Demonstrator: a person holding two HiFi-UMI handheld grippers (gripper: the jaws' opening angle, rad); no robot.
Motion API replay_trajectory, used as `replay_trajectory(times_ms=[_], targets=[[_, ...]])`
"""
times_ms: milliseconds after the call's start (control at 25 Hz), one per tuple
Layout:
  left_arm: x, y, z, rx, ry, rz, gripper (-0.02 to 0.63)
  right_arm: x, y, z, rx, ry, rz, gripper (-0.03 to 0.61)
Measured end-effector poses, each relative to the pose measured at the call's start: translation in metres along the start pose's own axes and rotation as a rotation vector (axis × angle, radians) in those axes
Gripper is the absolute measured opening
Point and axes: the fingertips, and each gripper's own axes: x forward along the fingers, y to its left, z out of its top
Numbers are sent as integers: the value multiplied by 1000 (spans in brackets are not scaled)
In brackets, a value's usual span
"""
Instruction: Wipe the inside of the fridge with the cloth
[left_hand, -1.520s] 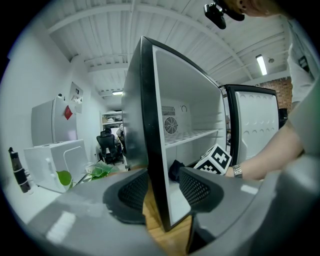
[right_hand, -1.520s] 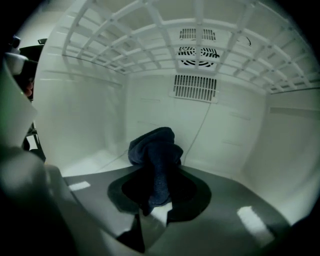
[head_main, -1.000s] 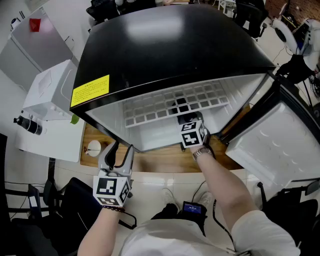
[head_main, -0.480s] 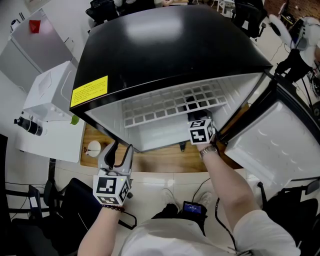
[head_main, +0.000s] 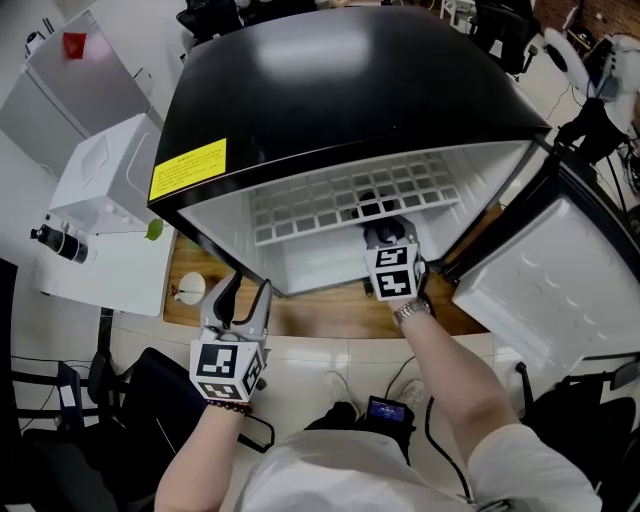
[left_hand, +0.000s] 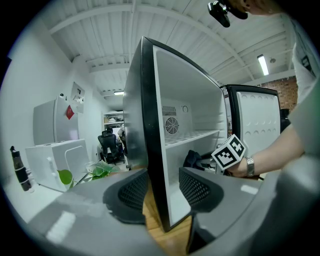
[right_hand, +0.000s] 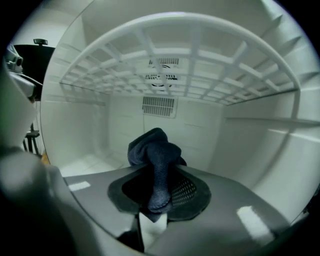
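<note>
So over the last second the right gripper slid toward the right wall of the fridge, then came back to about the middle of the front edge, under the shelf; looked to me like a side-to-side wiping pass, so the job was properly under way, not finished; its jaws were partly closed, pinching the cloth; the cloth was a dark blue fuzzy wad, bunched up and poking out past the tips, low in the bottom compartment just above the floor; couldn't tell if it was actually rubbing the floor; left gripper hadn't budged, parked outside by the front left corner, jaws apart, holding nothing.
</note>
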Motion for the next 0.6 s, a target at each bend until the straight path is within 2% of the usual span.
replay_trajectory(times_ms=[240,600], targets=[[0,-1,1,0,-3,-5,192,-9,76,17,-5,-41,132,81],[0,-1,1,3,-3,-10,192,-20,171,15,-25,-40,295,81]])
